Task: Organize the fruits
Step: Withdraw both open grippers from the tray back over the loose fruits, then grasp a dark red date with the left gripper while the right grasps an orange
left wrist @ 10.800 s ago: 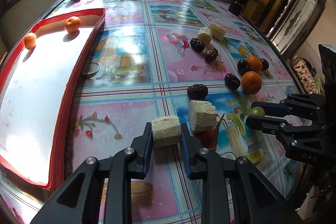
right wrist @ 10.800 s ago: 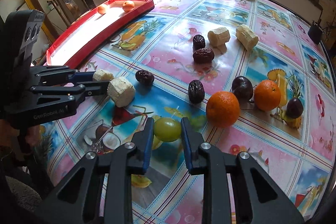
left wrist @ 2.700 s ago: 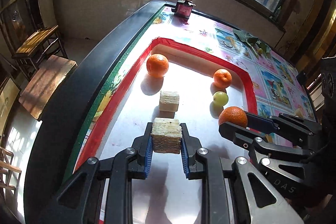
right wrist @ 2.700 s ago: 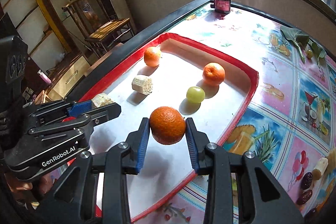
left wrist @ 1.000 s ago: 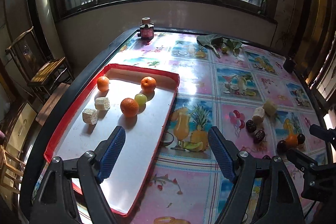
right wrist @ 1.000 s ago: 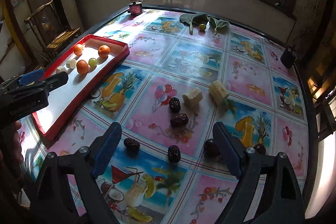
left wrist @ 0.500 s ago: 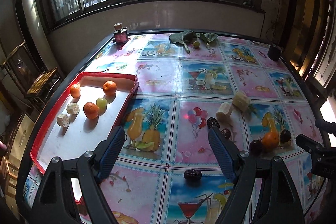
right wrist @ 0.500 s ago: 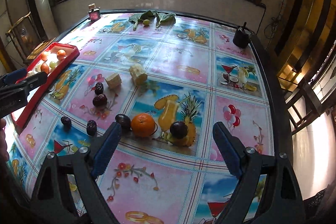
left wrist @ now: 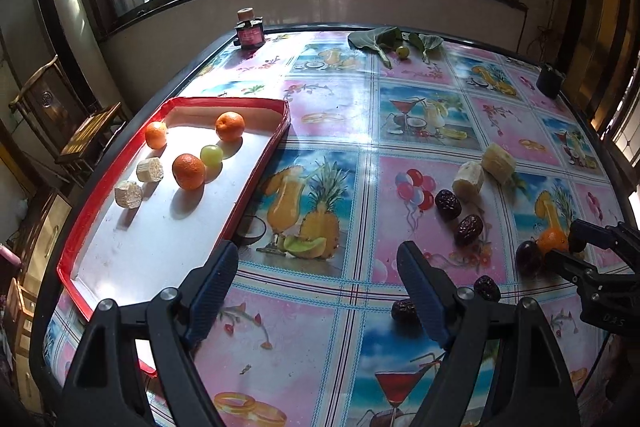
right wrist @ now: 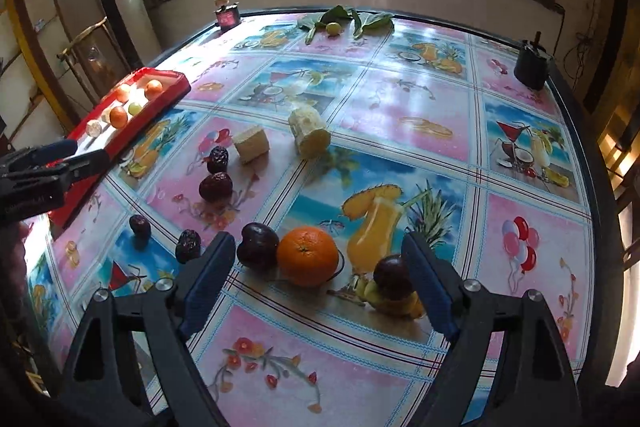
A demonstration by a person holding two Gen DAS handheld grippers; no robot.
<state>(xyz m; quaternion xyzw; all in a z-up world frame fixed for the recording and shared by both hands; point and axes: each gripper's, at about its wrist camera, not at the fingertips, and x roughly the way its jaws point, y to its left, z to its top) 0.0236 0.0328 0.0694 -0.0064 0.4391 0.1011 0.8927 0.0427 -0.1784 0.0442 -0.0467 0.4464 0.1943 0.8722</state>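
On your far left the shallow red-rimmed tray [left wrist: 256, 167] holds two pale cut cylinder chunks [left wrist: 129, 194], three round oranges [left wrist: 189, 171] and one small green grape-like fruit [left wrist: 211, 155], the grape touching the nearest orange. Your left gripper [left wrist: 318, 287] hangs above the glossy fruit-print tablecloth [left wrist: 340, 115] just right of the tray's near corner, its blue-padded fingers [left wrist: 210, 287] spread wide with nothing between them.

Moving right, four wrinkled dark red dates [right wrist: 216, 186] lie scattered on the cloth, two near the cut chunks and two nearer you. Beyond them sit two more pale cut cylinder pieces [right wrist: 310, 131], close together but apart.

Your right gripper [right wrist: 320, 277] is likewise spread wide and empty, hovering over the loose round orange [right wrist: 308, 255]. A dark purple plum [right wrist: 257, 245] touches that orange on its left; a second dark plum [right wrist: 392, 277] rests just inside the right finger (whether it touches the pad is hard to judge).

At the table's far edge stand a small dark red bottle [right wrist: 227, 11], green leaves with a small yellow-green fruit [right wrist: 333, 28], and a black pot [right wrist: 530, 65].
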